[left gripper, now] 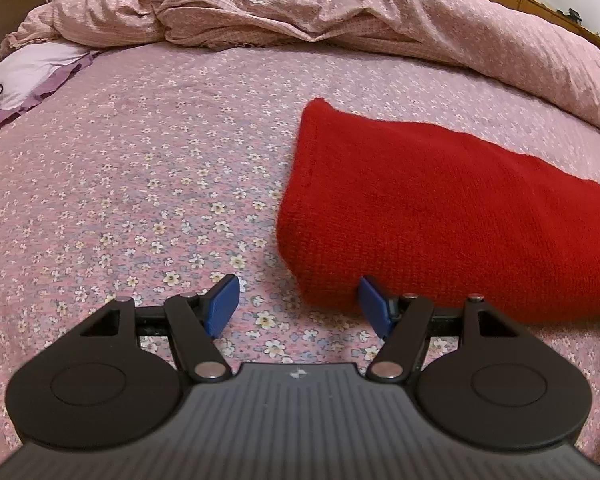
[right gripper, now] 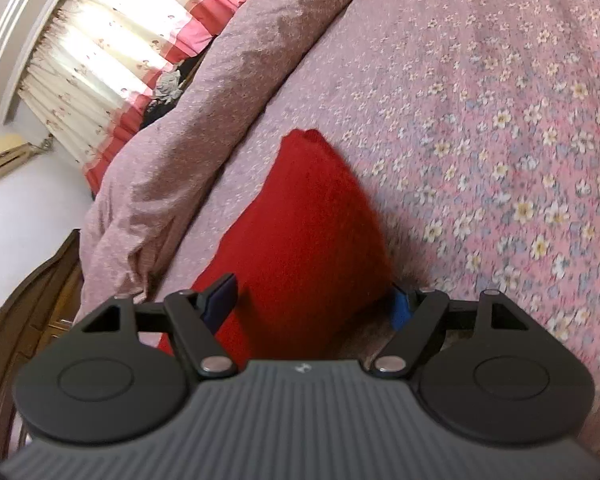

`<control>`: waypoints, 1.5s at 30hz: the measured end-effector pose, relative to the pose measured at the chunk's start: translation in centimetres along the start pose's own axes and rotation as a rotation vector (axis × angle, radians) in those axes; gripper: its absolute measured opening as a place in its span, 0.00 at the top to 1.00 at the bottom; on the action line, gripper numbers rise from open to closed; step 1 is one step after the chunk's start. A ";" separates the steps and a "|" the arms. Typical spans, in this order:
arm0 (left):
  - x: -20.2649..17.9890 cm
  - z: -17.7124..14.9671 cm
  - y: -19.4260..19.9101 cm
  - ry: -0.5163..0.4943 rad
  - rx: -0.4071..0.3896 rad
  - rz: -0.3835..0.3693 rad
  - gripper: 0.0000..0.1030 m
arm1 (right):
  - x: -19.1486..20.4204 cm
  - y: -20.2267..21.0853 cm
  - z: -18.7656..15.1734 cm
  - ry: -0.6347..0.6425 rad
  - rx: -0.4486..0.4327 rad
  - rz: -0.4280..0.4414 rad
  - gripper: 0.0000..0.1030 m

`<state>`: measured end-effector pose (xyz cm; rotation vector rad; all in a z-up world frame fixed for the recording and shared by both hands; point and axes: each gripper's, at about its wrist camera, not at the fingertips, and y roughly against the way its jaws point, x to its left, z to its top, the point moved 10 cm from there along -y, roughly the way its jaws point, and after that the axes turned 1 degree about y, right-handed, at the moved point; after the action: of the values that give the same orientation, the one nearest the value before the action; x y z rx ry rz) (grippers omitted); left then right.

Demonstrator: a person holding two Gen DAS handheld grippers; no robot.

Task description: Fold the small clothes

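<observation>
Plainly folded, the red knit garment lies flat on the bed, on its pink flowered sheet. Just at the garment's near corner sits the left gripper, jaws apart, one blue pad touching the knit edge and the other over bare sheet. At another end of the garment the right gripper has its jaws apart with red fabric lying between them, not pinched. Beyond the garment a rumpled pink quilt is heaped. Past that quilt hang red-and-cream curtains.
</observation>
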<state>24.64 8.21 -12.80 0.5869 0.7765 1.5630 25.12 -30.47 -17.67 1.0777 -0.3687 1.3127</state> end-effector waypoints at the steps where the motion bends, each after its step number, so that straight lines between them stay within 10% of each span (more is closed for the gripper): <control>1: 0.1 0.0 0.0 0.005 0.002 -0.001 0.31 | 0.2 -0.1 -0.2 0.011 -0.001 -0.002 0.25; 7: 0.3 -0.1 0.2 0.011 0.004 0.000 0.31 | 0.2 -1.0 0.6 -0.053 -0.036 0.018 0.26; 15: 1.4 0.6 1.1 0.023 -0.018 0.012 0.31 | 0.2 -0.6 1.0 -0.004 -0.074 -0.014 0.66; 28: 4.9 2.1 1.0 0.055 -0.028 0.043 0.31 | 12.7 0.5 2.0 0.508 -0.144 0.058 0.69; 45: 9.3 1.1 0.9 0.142 -0.014 0.050 0.31 | 24.0 -4.7 -6.6 0.757 0.001 0.164 0.71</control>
<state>23.58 17.56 -11.96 0.4924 0.8620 1.6684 33.86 -10.47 -4.79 0.4912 0.1176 1.7552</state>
